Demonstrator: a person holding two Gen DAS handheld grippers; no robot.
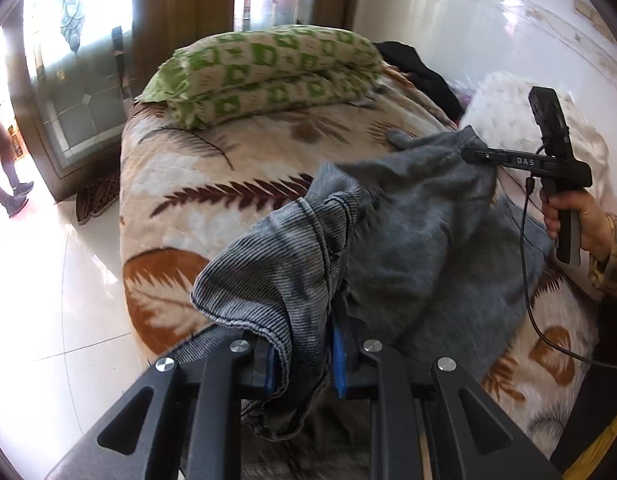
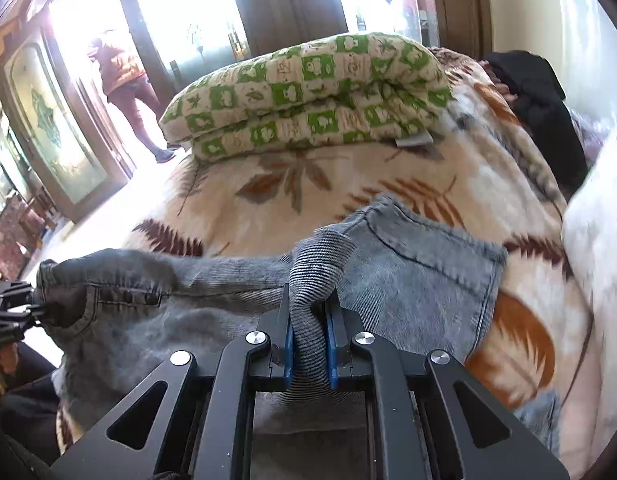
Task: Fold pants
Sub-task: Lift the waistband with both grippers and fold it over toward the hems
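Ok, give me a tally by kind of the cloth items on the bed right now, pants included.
Grey pants: 1, held by both grippers
Green checked quilt: 1
Leaf-print blanket: 1
Black garment: 1
White fluffy cover: 1
Total: 5

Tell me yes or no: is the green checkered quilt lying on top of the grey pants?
No: the green checkered quilt lies folded at the far end of the bed, apart from the grey pants, with bare leaf-print blanket between them.

The letters "DAS" can be read in white on the black right gripper (image 1: 474,156), seen at the right.
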